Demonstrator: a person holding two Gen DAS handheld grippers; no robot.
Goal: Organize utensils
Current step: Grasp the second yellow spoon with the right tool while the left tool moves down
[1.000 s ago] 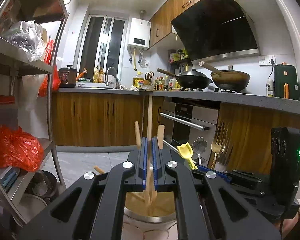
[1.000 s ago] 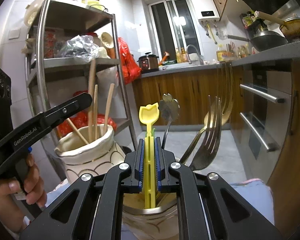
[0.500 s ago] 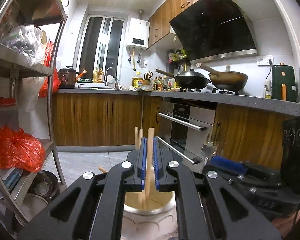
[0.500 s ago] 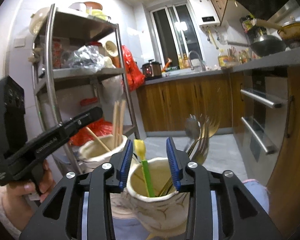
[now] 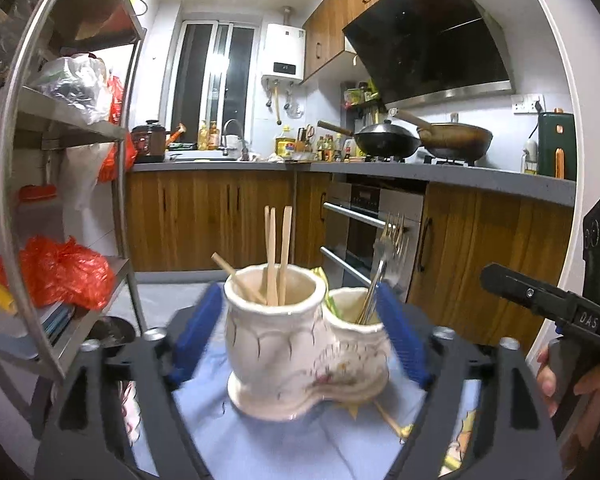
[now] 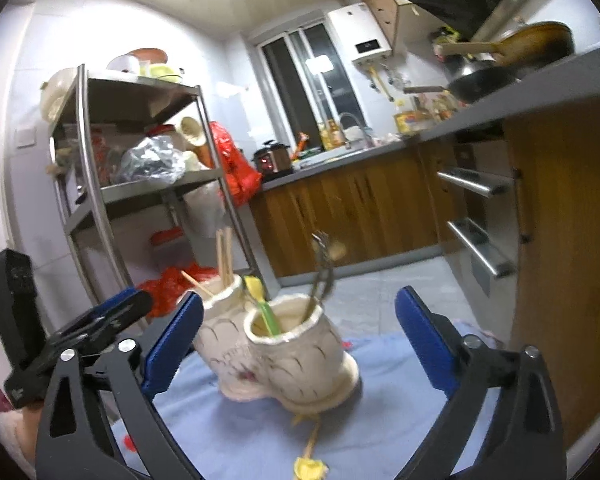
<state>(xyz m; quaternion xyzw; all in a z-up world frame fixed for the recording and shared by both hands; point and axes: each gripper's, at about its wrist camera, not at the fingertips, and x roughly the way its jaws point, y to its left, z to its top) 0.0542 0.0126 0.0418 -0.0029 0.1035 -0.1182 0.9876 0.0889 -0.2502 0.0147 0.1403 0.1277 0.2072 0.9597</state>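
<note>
A white ceramic double holder [image 5: 284,344] stands on a light blue cloth [image 5: 268,440]. Its left cup holds several wooden chopsticks [image 5: 276,256]; its right cup holds metal forks [image 5: 384,256] and a green-and-yellow plastic spoon [image 6: 260,304]. The holder also shows in the right wrist view [image 6: 284,348]. My left gripper [image 5: 300,332] is open and empty, its blue pads on either side of the holder. My right gripper [image 6: 300,340] is open and empty, drawn back from the holder. A yellow-ended utensil [image 6: 310,464] lies on the cloth, partly under the holder.
A steel shelf rack [image 5: 40,200] with red bags stands at the left. Wooden cabinets and an oven [image 5: 372,216] run along the back and right. The countertop [image 5: 440,172] carries woks and bottles.
Both grippers opened and pulled back. The left let go of a wooden chopstick into the left cup. The right let go of the yellow-green spoon into the right cup.
</note>
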